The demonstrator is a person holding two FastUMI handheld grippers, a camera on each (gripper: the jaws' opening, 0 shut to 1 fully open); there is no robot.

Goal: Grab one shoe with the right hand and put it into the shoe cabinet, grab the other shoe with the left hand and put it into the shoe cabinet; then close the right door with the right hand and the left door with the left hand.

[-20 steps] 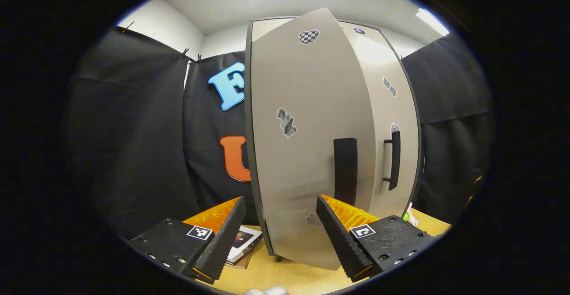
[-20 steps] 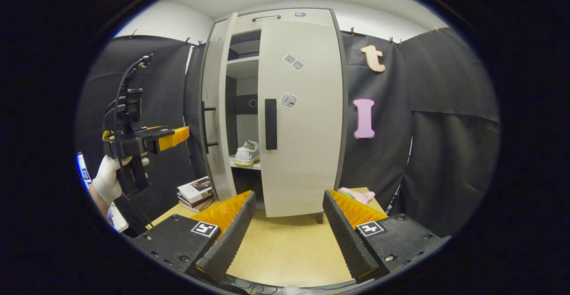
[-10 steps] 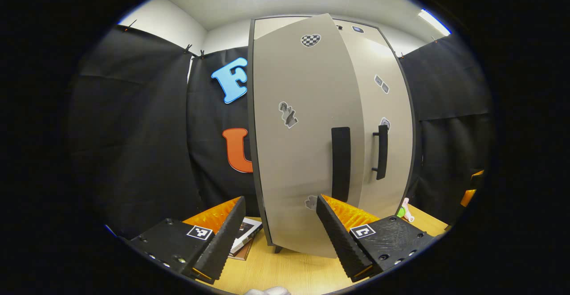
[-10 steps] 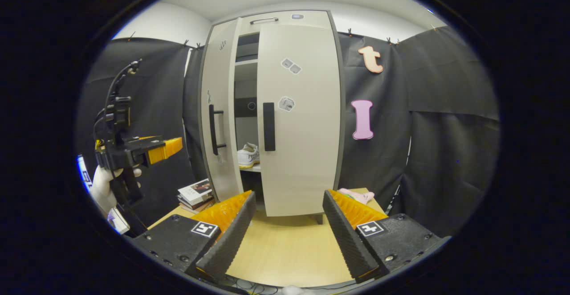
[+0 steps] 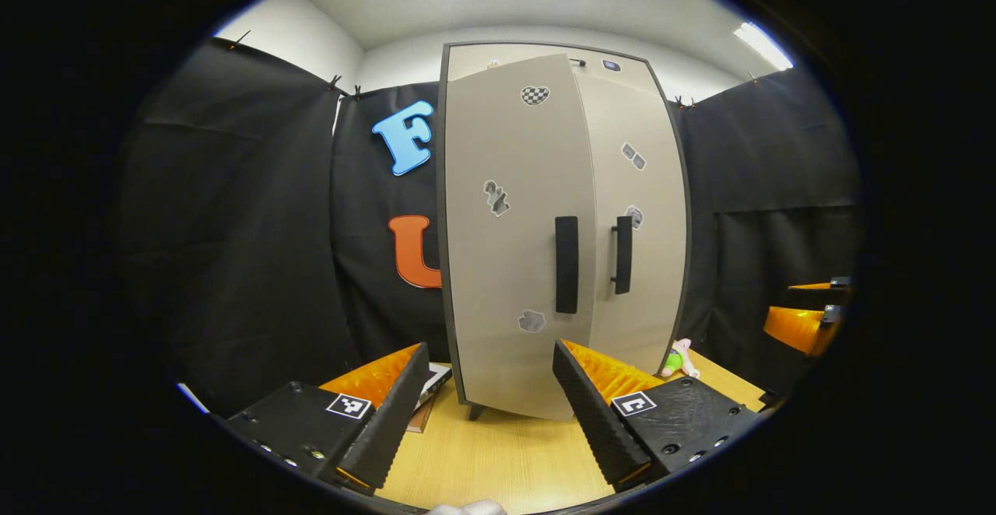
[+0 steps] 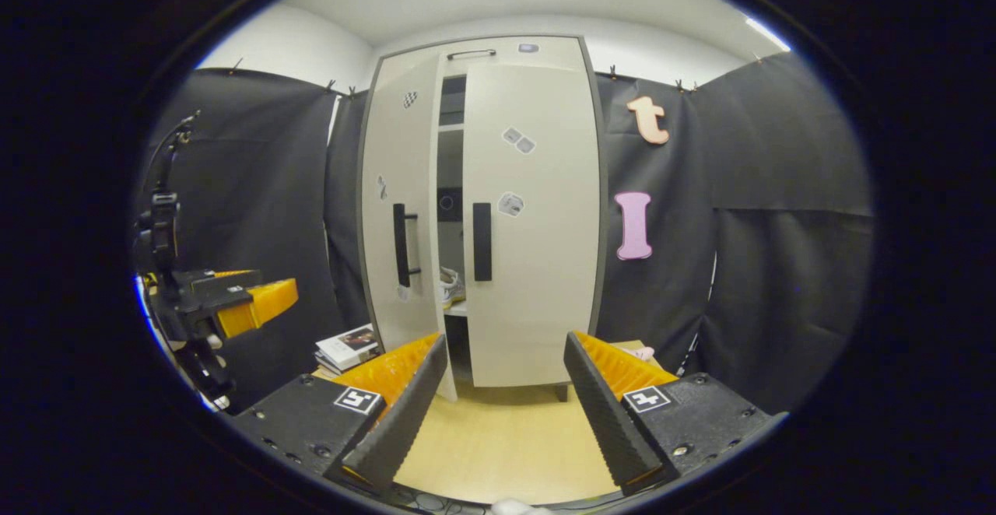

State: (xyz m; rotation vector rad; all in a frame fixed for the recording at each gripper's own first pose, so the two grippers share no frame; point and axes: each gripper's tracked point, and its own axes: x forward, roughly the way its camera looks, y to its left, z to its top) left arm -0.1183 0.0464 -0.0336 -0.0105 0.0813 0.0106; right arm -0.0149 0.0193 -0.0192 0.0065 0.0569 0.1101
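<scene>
Jaws apart on both the left gripper (image 5: pixel 482 402) and right gripper (image 6: pixel 502 398), empty; left door (image 6: pixel 401 204) ajar, shoe (image 6: pixel 450 285) inside cabinet (image 6: pixel 529 47).

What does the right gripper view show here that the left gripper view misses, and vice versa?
Right gripper view: a gap between the doors with a white shoe on the shelf, and the left claw off to the side. Left gripper view: a green and pink toy beside the shoe cabinet, and the right claw at the edge. Both: that cabinet, left door ajar, right door shut, on the wooden table.
</scene>
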